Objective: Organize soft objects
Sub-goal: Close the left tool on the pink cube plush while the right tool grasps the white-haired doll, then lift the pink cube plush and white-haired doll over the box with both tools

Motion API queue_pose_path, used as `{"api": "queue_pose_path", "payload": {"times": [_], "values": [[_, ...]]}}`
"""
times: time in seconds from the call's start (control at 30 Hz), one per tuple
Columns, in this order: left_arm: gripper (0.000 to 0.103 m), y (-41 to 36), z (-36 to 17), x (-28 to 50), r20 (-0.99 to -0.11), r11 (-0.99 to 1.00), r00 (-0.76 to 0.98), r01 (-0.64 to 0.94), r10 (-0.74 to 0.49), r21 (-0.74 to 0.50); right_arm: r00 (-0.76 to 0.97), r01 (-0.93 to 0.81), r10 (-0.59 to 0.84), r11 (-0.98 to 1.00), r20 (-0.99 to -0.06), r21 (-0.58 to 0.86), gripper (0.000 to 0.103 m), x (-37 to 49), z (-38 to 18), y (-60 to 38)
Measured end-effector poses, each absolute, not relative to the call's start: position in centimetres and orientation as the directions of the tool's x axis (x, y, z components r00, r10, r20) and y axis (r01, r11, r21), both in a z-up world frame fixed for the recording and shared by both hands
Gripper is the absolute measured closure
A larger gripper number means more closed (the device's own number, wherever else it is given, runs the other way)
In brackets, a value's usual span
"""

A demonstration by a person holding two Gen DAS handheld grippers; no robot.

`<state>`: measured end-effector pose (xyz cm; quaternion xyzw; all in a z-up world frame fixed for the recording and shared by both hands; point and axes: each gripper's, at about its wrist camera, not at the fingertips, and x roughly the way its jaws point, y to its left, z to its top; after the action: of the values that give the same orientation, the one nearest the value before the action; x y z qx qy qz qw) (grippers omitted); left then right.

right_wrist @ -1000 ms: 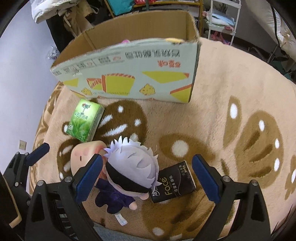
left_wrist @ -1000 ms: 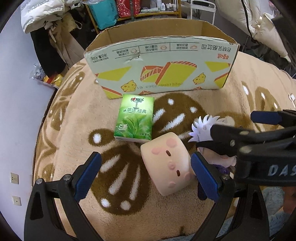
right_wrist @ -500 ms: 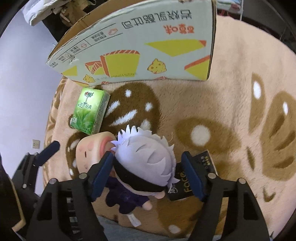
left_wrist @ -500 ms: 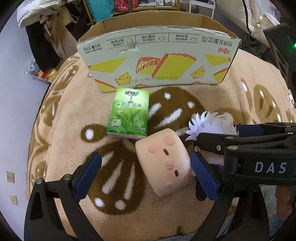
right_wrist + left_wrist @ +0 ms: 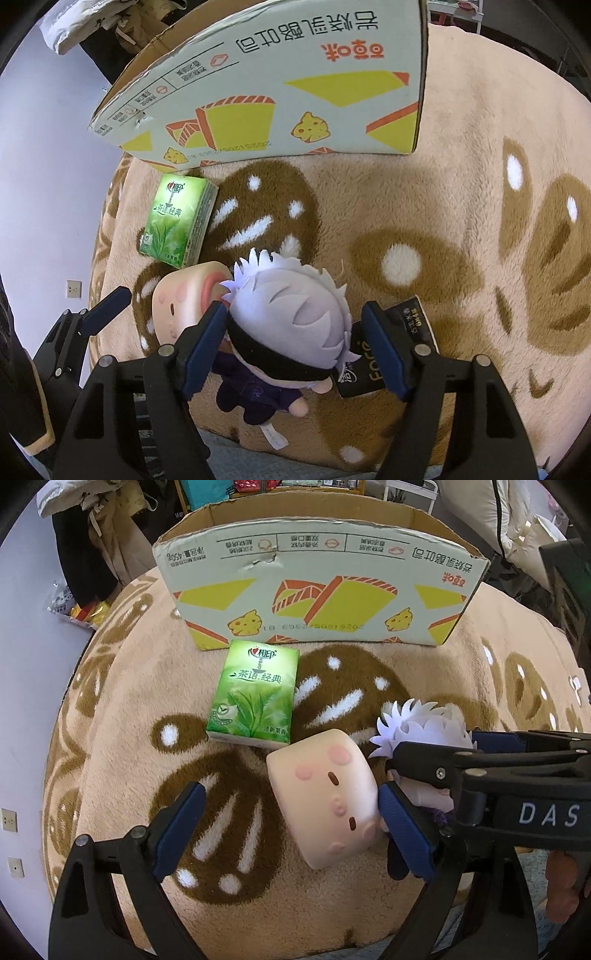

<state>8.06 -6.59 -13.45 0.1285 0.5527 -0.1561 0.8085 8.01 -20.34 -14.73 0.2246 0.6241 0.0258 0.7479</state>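
A white-haired plush doll (image 5: 291,317) in dark clothes lies on the patterned blanket (image 5: 424,221). My right gripper (image 5: 295,347) straddles its head, jaws narrowed around it with small gaps showing. A pink squishy cube (image 5: 325,797) with a face lies beside the doll; it also shows in the right wrist view (image 5: 181,299). My left gripper (image 5: 291,827) is open, its right pad (image 5: 402,830) at the cube's side. A green tissue pack (image 5: 255,698) lies before the cardboard box (image 5: 317,590).
A black Face packet (image 5: 388,354) lies under the doll's right side. The box (image 5: 280,92) stands open-topped at the blanket's far side. Clothes and shelves are behind it. The blanket's edge drops off at the left by the wall.
My right gripper has come down over the doll's head and its jaws have narrowed. My left gripper has moved a little closer to the pink cube.
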Motion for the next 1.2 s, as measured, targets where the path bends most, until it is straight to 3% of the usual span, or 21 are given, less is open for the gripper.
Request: {"api": "queue_pose_path", "payload": {"times": [0.3, 0.5, 0.6, 0.77, 0.97, 1.2], "values": [[0.012, -6.7, -13.8, 8.0, -0.939, 0.918, 0.329, 0.395, -0.103, 0.038, 0.214, 0.225, 0.316, 0.905, -0.924, 0.362, 0.029, 8.4, -14.9, -19.5], [0.020, -6.7, -14.0, 8.1, -0.944, 0.918, 0.309, 0.396, -0.119, 0.014, 0.218, 0.210, 0.334, 0.902, -0.917, 0.378, 0.036, 8.5, -15.0, -19.2], [0.029, -6.8, -14.0, 8.1, -0.944, 0.918, 0.303, 0.397, -0.134, -0.003, 0.220, 0.208, 0.333, 0.902, -0.917, 0.378, 0.037, 8.5, -15.0, -19.1], [0.056, -7.0, -13.8, 7.8, -0.943, 0.908, 0.283, 0.416, -0.175, -0.044, 0.221, 0.190, 0.319, 0.913, -0.922, 0.361, 0.038, 8.7, -14.9, -18.9], [0.068, -7.2, -13.7, 7.5, -0.940, 0.906, 0.285, 0.421, -0.185, -0.050, 0.226, 0.172, 0.306, 0.922, -0.925, 0.347, 0.038, 8.7, -14.7, -18.7], [0.072, -6.6, -13.0, 7.3, -0.933, 0.913, 0.307, 0.406, -0.187, -0.049, 0.305, 0.142, 0.242, 0.945, -0.921, 0.295, 0.039, 8.6, -12.9, -18.8]]}}
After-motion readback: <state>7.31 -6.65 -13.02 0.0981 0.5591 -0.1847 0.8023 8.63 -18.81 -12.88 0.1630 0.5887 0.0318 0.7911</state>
